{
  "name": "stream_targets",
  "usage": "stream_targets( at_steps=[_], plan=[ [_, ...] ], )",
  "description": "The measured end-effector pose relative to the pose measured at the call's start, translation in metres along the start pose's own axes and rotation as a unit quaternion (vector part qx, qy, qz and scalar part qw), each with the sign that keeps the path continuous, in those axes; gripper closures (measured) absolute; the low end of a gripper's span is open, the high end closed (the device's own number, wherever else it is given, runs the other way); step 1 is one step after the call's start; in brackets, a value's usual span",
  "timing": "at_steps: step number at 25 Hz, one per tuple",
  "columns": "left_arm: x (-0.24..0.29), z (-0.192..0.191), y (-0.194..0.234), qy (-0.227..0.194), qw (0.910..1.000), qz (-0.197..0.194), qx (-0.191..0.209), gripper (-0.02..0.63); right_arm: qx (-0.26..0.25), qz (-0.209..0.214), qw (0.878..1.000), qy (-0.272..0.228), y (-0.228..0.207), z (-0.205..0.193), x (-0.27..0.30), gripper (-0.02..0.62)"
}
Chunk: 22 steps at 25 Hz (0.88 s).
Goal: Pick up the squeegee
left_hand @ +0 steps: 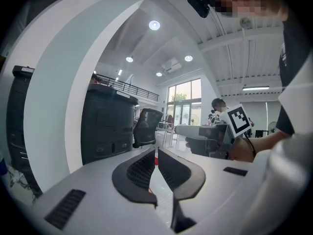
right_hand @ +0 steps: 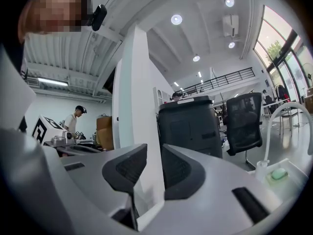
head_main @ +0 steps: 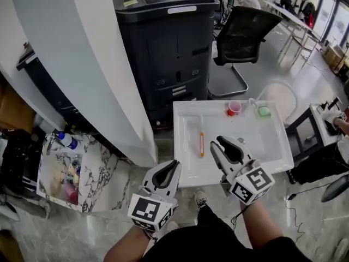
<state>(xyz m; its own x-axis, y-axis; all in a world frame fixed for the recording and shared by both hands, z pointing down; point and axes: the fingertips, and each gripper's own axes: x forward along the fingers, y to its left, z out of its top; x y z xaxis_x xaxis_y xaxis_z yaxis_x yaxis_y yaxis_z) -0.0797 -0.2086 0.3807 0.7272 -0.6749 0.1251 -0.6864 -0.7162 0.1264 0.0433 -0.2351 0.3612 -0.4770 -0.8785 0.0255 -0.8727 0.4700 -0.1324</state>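
Squeegee, slim and partly orange, is lying flat in the white sink basin, just left of the right hand-held gripper, whose jaws are standing partly spread around nothing. The left hand-held gripper is hovering by the basin's near-left corner, its jaws pressed together and empty. The likely risk is that a jaw tip nudges the low-lying squeegee before both pads are straddling it, sending it skidding across the slick basin floor.
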Motion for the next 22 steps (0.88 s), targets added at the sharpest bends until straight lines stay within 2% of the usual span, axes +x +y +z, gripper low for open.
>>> stream_targets(
  at_steps=[2, 4, 9, 22],
  plan=[
    [0.015, 0.0, 0.002, -0.001, 1.0, 0.008, 0.001, 0.555, -0.007, 0.006, 1.0, 0.004, -0.013, -0.001, 0.007, 0.459],
    [0.03, -0.001, 0.004, 0.0, 0.9999, 0.012, 0.003, 0.454, -0.013, 0.006, 1.0, 0.01, -0.027, -0.004, 0.013, 0.413],
    [0.062, -0.001, 0.004, -0.001, 0.9998, 0.016, 0.009, 0.383, -0.008, 0.009, 1.0, 0.022, -0.061, -0.013, 0.027, 0.362],
    [0.116, -0.003, 0.012, -0.002, 0.999, 0.043, 0.014, 0.347, 0.005, 0.036, 0.997, 0.064, -0.117, -0.045, 0.065, 0.341]
  ],
)
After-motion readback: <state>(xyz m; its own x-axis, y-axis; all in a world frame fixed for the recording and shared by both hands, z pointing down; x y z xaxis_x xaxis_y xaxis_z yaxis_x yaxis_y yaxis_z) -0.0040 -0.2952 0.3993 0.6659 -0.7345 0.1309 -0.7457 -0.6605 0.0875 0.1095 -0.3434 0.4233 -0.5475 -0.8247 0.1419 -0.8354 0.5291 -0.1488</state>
